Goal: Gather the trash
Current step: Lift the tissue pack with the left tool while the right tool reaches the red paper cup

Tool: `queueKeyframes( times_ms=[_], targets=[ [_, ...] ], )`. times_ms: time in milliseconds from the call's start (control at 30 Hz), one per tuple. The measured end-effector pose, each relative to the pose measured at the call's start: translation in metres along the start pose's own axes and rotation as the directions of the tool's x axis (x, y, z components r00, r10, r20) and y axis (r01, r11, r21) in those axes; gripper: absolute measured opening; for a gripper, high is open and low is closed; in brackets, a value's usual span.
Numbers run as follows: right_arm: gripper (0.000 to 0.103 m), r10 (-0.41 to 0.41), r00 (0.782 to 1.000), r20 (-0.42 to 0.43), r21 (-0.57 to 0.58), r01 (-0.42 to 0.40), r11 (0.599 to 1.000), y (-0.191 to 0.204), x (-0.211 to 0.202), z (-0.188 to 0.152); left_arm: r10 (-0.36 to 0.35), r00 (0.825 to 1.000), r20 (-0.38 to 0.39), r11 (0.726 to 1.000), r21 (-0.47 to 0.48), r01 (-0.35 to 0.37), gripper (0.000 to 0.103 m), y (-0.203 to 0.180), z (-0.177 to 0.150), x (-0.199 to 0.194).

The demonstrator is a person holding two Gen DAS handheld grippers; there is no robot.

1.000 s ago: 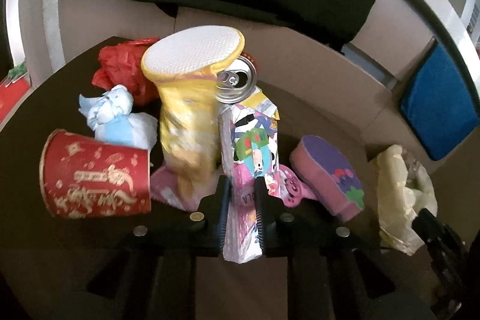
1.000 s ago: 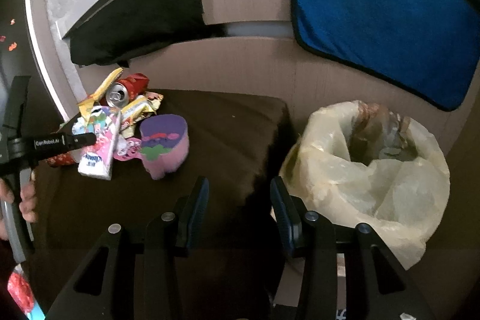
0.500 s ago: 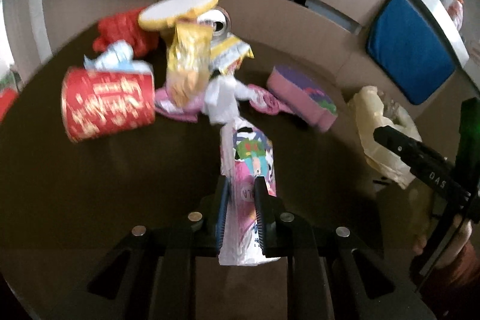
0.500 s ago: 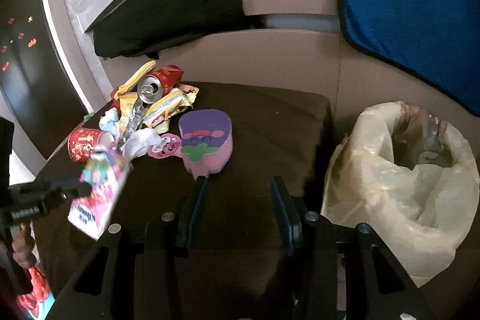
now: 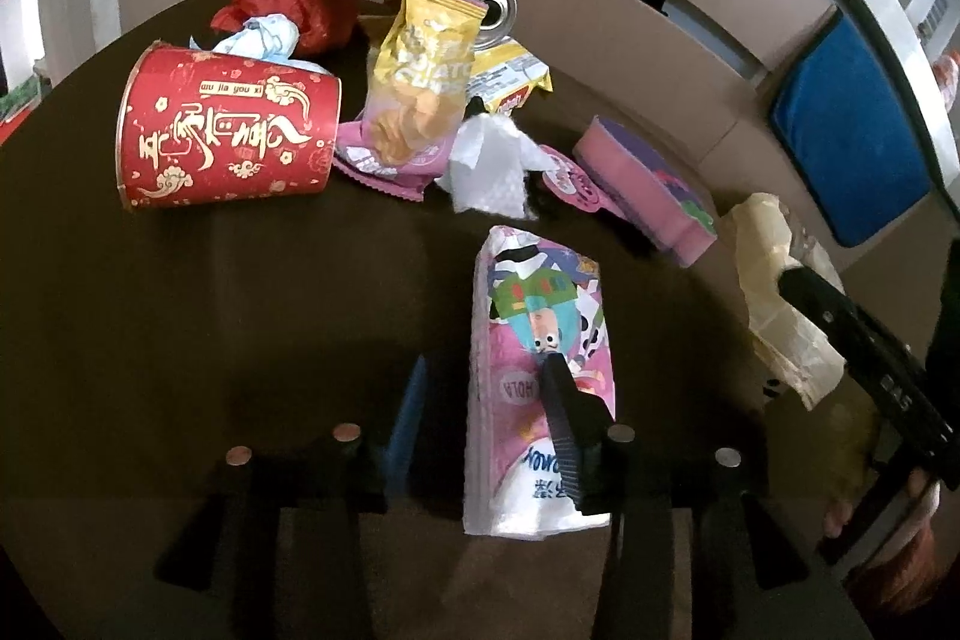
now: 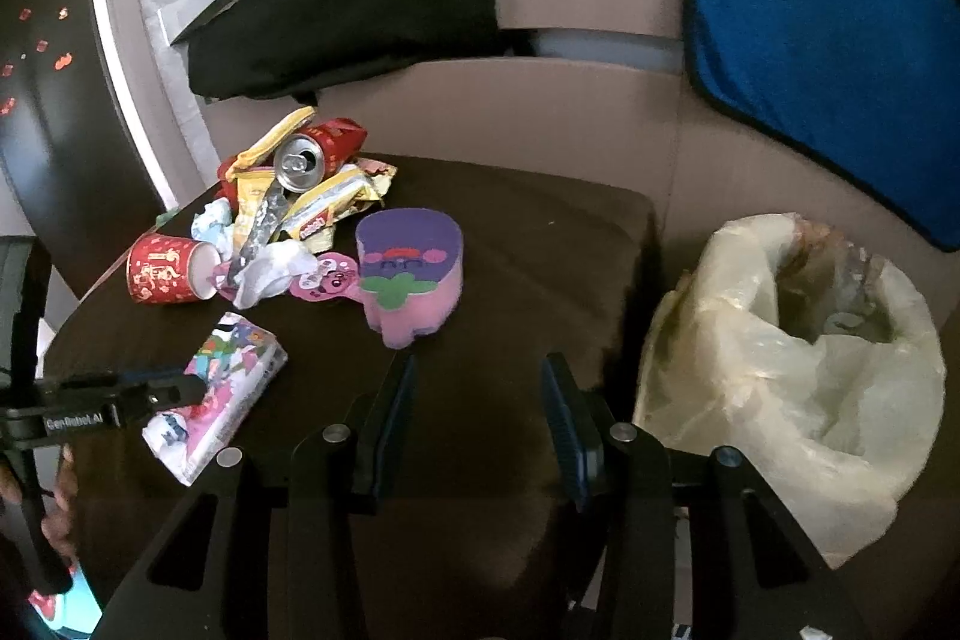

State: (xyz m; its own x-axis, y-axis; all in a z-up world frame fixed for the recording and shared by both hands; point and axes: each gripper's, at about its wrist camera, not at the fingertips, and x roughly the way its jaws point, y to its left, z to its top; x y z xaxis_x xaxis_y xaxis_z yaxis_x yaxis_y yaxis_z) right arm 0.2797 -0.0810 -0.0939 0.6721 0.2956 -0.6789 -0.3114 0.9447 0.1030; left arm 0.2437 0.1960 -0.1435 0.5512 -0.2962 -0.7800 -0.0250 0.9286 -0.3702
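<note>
My left gripper stands open around a pink cartoon tissue pack, which lies on the dark brown table against the right finger; it also shows in the right wrist view. A trash pile sits at the table's far side: red paper cup, yellow chip bag, drink can, white tissue, pink-purple box. My right gripper is open and empty over the table's near edge, left of the yellowish trash bag.
Cardboard walls stand behind the table. A black cloth and a blue cloth hang over them. The trash bag also shows in the left wrist view, off the table's right edge.
My left gripper pulled the tissue pack back from the pile toward the table's near side, then opened; the pack now rests on the table. The right gripper stayed open.
</note>
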Motion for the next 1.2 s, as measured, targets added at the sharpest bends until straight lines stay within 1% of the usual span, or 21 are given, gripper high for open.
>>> queueKeyframes(
  times_ms=[100,200,267,333,400,467,533,633,667,767,800,867,900,933,967,1000,1033,1133,1167,1200],
  targets=[
    [0.04,0.028,1.0,-0.004,-0.055,-0.028,0.998,0.012,0.016,0.015,-0.005,1.0,0.0,1.0,-0.005,0.005,0.042,0.0,-0.001,0.0],
    [0.04,0.117,0.992,-0.036,-0.071,-0.12,0.99,0.02,0.042,0.034,0.008,1.0,0.006,1.0,0.006,-0.008,0.044,-0.003,-0.003,0.001],
    [0.04,0.137,0.989,-0.049,-0.068,-0.14,0.988,0.022,0.059,0.044,0.017,1.0,0.004,1.0,0.01,-0.017,0.045,-0.004,-0.003,0.001],
    [0.04,0.125,0.99,-0.059,-0.066,-0.129,0.989,0.022,0.074,0.051,0.025,1.0,0.002,1.0,0.006,-0.025,0.046,-0.005,-0.003,0.001],
    [0.04,0.089,0.993,-0.083,-0.059,-0.094,0.994,0.02,0.094,0.057,0.031,1.0,0.002,1.0,0.002,-0.031,0.047,-0.005,-0.002,0.001],
    [0.041,0.102,0.992,-0.074,-0.041,-0.105,0.994,0.017,0.1,0.06,0.039,0.999,0.001,0.999,0.007,-0.039,0.048,-0.006,-0.002,0.002],
    [0.044,0.121,0.988,-0.095,-0.015,-0.123,0.992,0.014,0.106,0.063,0.042,0.999,-0.001,0.999,0.013,-0.042,0.05,-0.009,0.0,0.004],
    [0.046,0.159,0.981,-0.113,0.024,-0.158,0.987,0.008,0.111,0.064,0.033,0.999,-0.007,0.999,0.011,-0.033,0.051,-0.008,0.001,0.004],
    [0.048,0.159,0.981,-0.115,0.025,-0.158,0.987,0.007,0.111,0.063,0.027,1.0,-0.011,1.0,0.012,-0.027,0.051,-0.008,0.001,0.004],
    [0.048,0.149,0.982,-0.12,0.008,-0.149,0.989,0.007,0.104,0.062,-0.015,0.999,-0.04,1.0,0.0,0.015,0.051,-0.009,0.004,0.007],
    [0.048,0.14,0.983,-0.114,-0.003,-0.142,0.99,0.007,0.1,0.062,-0.015,0.999,-0.042,1.0,-0.001,0.015,0.051,-0.01,0.004,0.008],
    [0.047,0.115,0.99,-0.087,-0.03,-0.118,0.993,0.008,0.089,0.062,-0.007,0.999,-0.045,1.0,0.011,0.007,0.047,-0.016,0.005,0.01],
    [0.046,0.102,0.993,-0.063,-0.038,-0.104,0.994,0.007,0.08,0.061,-0.013,0.999,-0.049,1.0,0.02,0.014,0.035,-0.019,0.005,0.012],
    [0.046,0.1,0.994,-0.048,-0.039,-0.102,0.994,0.006,0.075,0.061,-0.024,0.998,-0.052,0.999,0.025,0.026,0.03,-0.022,0.005,0.013],
    [0.046,0.1,0.994,-0.039,-0.036,-0.102,0.994,0.004,0.07,0.062,-0.017,0.999,-0.047,0.999,0.028,0.019,0.028,-0.024,0.006,0.012],
    [0.047,0.099,0.995,-0.031,-0.031,-0.1,0.994,0.002,0.066,0.061,-0.004,1.0,-0.029,0.999,0.038,0.006,0.021,-0.027,0.007,0.01],
    [0.046,0.097,0.995,-0.03,-0.027,-0.097,0.995,-0.001,0.063,0.06,-0.001,1.0,-0.013,0.999,0.047,0.001,0.018,-0.028,0.008,0.007],
    [0.047,0.116,0.992,-0.039,-0.023,-0.117,0.993,-0.003,0.059,0.057,0.028,0.999,0.043,0.997,0.064,-0.03,0.016,-0.028,0.01,-0.007],
    [0.046,0.138,0.99,-0.042,-0.022,-0.139,0.99,-0.001,0.058,0.057,0.036,0.997,0.062,0.997,0.061,-0.04,0.016,-0.025,0.011,-0.015],
    [0.046,0.178,0.983,-0.044,-0.032,-0.18,0.983,0.005,0.055,0.056,0.037,0.997,0.071,0.998,0.054,-0.041,0.016,-0.021,0.011,-0.02]
  ],
)
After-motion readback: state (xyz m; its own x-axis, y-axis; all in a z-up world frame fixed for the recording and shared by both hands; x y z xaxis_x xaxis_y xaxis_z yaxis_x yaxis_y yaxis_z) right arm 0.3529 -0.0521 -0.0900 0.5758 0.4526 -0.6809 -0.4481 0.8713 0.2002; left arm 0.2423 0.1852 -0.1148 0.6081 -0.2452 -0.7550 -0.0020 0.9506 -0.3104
